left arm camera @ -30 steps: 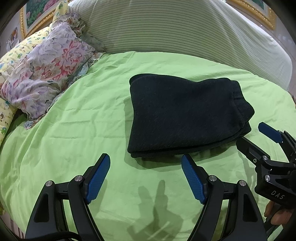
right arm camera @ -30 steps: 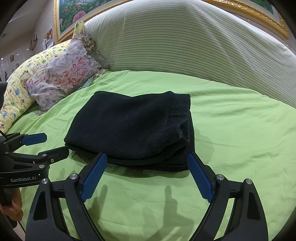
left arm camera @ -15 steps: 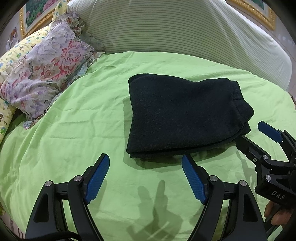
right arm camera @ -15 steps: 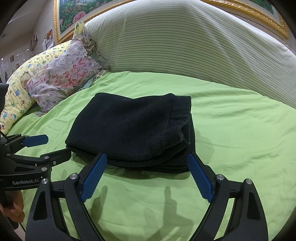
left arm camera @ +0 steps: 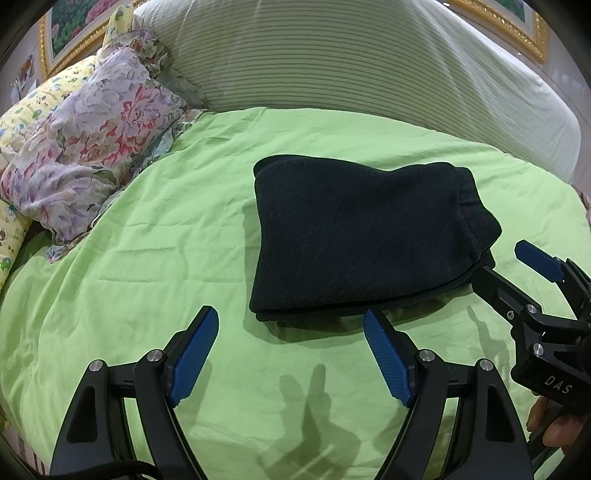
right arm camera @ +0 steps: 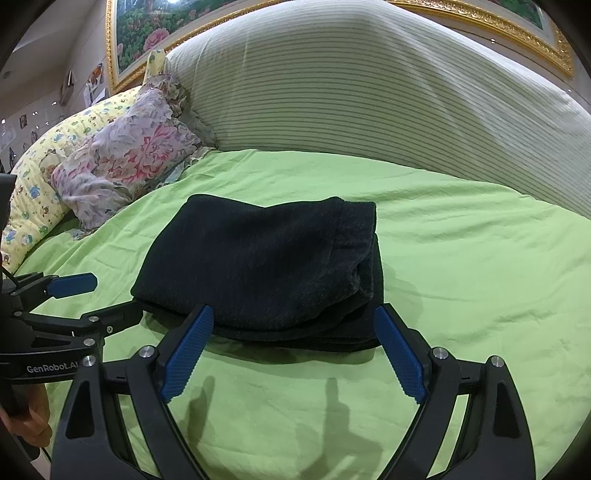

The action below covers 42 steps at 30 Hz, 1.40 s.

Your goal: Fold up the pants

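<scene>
The black pants [left arm camera: 362, 236] lie folded into a thick rectangle on the green bed sheet [left arm camera: 155, 258]; they also show in the right wrist view [right arm camera: 266, 266]. My left gripper [left arm camera: 291, 336] is open and empty, a short way in front of the pants' near left edge. My right gripper [right arm camera: 293, 332] is open and empty, its fingertips at the pants' near edge. Each gripper shows in the other's view: the right one [left arm camera: 509, 269] at the pants' right end, the left one [right arm camera: 99, 299] at their left end.
A floral pillow [left arm camera: 85, 147] and a yellow patterned pillow [right arm camera: 40, 173] lie at the back left. A large striped cushion [left arm camera: 351, 66] stands along the back of the bed. A gold-framed picture [right arm camera: 155, 22] hangs behind it.
Both grippers have drawn back slightly from the pants. The pants lie still and both grippers stay open.
</scene>
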Available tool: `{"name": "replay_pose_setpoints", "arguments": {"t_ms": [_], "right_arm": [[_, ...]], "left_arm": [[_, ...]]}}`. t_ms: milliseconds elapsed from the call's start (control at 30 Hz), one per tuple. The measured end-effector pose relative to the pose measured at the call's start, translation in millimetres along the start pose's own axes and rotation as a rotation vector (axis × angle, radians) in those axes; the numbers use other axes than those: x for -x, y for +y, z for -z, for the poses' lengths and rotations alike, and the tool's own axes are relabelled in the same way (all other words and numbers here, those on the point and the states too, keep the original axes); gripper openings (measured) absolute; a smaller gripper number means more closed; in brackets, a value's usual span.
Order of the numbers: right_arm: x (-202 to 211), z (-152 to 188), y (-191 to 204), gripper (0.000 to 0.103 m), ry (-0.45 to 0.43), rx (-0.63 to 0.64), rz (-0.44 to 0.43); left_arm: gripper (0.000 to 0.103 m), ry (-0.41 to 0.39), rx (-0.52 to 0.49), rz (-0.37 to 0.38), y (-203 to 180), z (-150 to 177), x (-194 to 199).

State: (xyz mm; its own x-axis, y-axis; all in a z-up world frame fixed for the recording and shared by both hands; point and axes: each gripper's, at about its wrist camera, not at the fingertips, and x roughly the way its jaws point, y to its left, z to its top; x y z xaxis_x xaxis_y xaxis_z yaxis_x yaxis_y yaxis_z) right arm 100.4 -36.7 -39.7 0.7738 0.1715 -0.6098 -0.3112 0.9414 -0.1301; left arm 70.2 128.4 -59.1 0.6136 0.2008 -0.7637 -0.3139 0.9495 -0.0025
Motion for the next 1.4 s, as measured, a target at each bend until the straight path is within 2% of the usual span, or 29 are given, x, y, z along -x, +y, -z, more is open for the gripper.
{"name": "replay_pose_setpoints", "arguments": {"t_ms": [800, 1400], "right_arm": [[-0.9, -10.4, -12.2, 0.090, -0.010, -0.018, 0.011], [-6.7, -8.4, -16.0, 0.090, 0.019, -0.060, 0.009]], "left_arm": [[0.080, -0.030, -0.010, 0.005, -3.0, -14.7, -0.9], [0.081, 0.000, -0.006, -0.003, -4.7, -19.5, -5.8]]}}
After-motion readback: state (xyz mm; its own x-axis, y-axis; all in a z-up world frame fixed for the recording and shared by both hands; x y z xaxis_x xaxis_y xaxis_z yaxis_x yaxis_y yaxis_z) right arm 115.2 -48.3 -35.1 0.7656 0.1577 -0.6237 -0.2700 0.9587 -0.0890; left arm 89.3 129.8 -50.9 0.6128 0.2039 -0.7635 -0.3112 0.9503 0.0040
